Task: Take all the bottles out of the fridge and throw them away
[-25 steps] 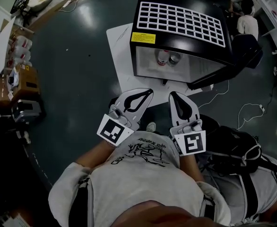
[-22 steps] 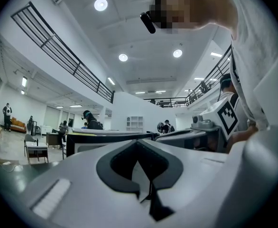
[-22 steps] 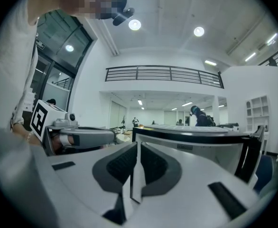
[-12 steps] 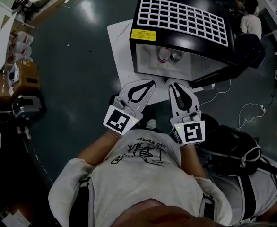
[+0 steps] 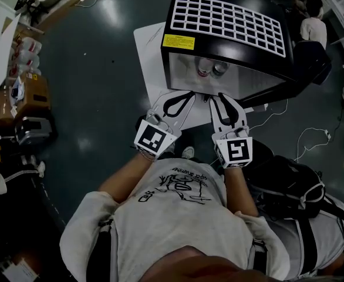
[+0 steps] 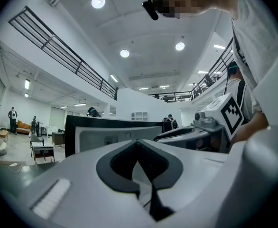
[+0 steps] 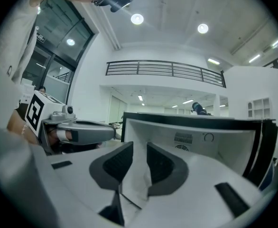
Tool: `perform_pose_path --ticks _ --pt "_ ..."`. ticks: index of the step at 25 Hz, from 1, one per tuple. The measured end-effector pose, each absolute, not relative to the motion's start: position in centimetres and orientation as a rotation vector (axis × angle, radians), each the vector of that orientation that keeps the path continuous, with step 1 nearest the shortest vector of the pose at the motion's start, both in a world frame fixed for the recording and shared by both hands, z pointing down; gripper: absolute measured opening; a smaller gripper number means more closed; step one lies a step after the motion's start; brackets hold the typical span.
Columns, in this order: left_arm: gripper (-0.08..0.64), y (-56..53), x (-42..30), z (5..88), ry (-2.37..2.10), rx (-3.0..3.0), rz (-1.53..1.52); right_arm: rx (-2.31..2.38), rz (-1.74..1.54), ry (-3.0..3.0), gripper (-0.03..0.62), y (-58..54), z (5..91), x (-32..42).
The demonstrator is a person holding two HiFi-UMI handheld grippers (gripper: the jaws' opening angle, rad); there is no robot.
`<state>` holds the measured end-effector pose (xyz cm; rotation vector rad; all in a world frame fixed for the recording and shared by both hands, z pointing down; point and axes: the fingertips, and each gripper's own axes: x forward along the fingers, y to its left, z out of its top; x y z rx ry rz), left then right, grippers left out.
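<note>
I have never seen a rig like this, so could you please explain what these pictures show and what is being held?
There is no robot here: a person holds a two-jaw gripping tool in each hand. The top-down picture comes from a camera on their head. The other two come from cameras riding on each tool, looking along its jaws. On the dark floor, on a white sheet, stands a small black fridge with its door open and two bottles inside. A black backpack lies to the right. The left gripper is shut and empty. The right gripper has just been opening its jaws, with nothing between them.
</note>
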<state>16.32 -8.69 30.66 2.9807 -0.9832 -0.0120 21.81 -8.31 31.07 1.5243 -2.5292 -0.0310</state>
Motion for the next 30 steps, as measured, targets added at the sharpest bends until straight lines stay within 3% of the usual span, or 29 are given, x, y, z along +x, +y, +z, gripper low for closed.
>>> perform_pose_path --ticks 30 --pt "0.008 -17.2 19.4 38.0 -1.108 2.944 0.060 1.511 -0.016 -2.451 0.138 -18.3 39.2 24.3"
